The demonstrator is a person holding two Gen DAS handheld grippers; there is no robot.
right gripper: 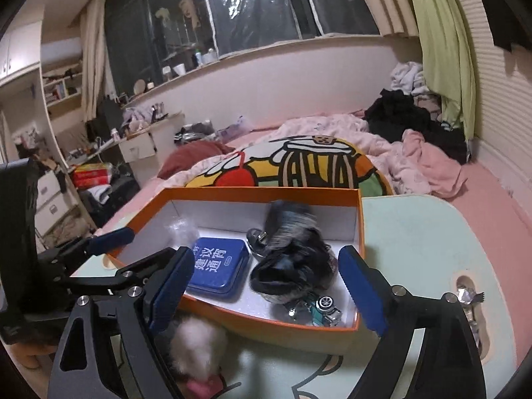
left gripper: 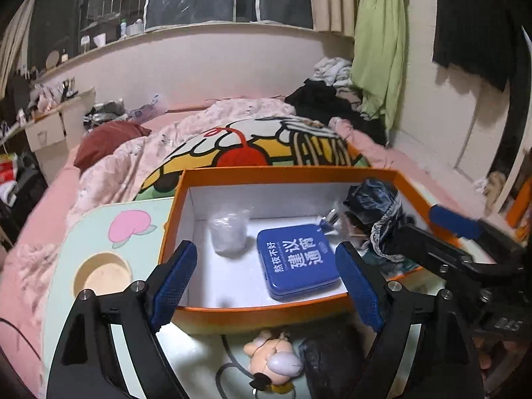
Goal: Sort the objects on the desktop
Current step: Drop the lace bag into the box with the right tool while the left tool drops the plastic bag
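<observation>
Sorting's mostly done, I'd say. Using the orange box (left gripper: 266,314) as landmark, left to right inside: clear plastic bag (left gripper: 229,234), blue tin (left gripper: 297,261), dark lacy bundle (left gripper: 379,222), toy car (right gripper: 321,309) in the near right corner. Still outside, just in front of the box: a plush keychain (left gripper: 272,359). My left gripper (left gripper: 266,286) and right gripper (right gripper: 266,292) are both spread wide, holding nothing.

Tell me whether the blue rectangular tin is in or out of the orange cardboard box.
In. The blue rectangular tin lies flat on the white floor of the orange cardboard box, lid side up, within its walls.
</observation>
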